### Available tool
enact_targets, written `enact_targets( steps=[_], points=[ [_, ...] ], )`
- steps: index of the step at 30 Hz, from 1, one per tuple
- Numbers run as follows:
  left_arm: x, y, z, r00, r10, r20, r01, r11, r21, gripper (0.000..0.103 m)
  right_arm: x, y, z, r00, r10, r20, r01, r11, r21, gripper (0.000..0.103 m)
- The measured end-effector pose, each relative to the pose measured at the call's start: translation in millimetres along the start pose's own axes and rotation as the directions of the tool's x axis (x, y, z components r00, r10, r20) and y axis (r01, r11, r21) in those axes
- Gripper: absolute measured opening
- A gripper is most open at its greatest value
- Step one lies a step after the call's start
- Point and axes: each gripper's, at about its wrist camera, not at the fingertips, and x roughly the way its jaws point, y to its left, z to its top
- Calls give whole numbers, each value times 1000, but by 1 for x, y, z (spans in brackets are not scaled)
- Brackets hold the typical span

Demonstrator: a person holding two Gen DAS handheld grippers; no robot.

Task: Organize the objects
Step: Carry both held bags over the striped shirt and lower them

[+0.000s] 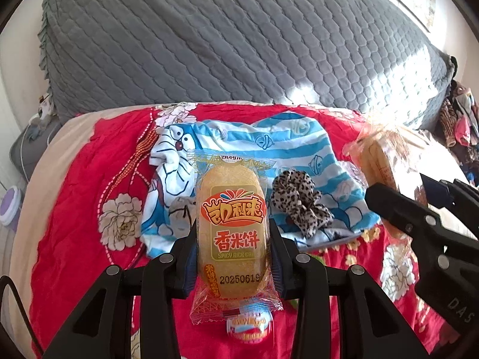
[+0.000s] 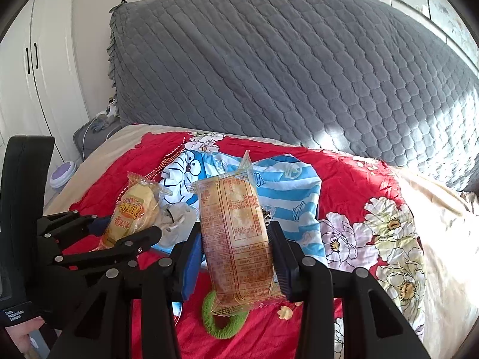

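Green ring [image 2: 223,326] lies beneath held rice cake [image 2: 239,233].

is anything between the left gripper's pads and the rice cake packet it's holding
No. The left gripper is shut directly on the spicy rice cake packet, one pad on each side of the wrapper, with nothing visible wedged between. The leopard-print scrunchie lies apart on the striped cartoon cloth behind it.
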Motion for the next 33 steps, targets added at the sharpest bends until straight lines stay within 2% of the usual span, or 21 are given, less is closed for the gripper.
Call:
enact_targets(
  steps=[20, 33],
  points=[
    [59, 0, 20, 999, -10, -39, 11, 999, 37, 41, 56, -11, 15, 1000, 2, -26, -2, 1000, -2, 43],
    [85, 12, 37, 999, 2, -36, -1, 999, 38, 41, 90, -7, 28, 999, 14, -35, -15, 1000, -20, 43]
  ],
)
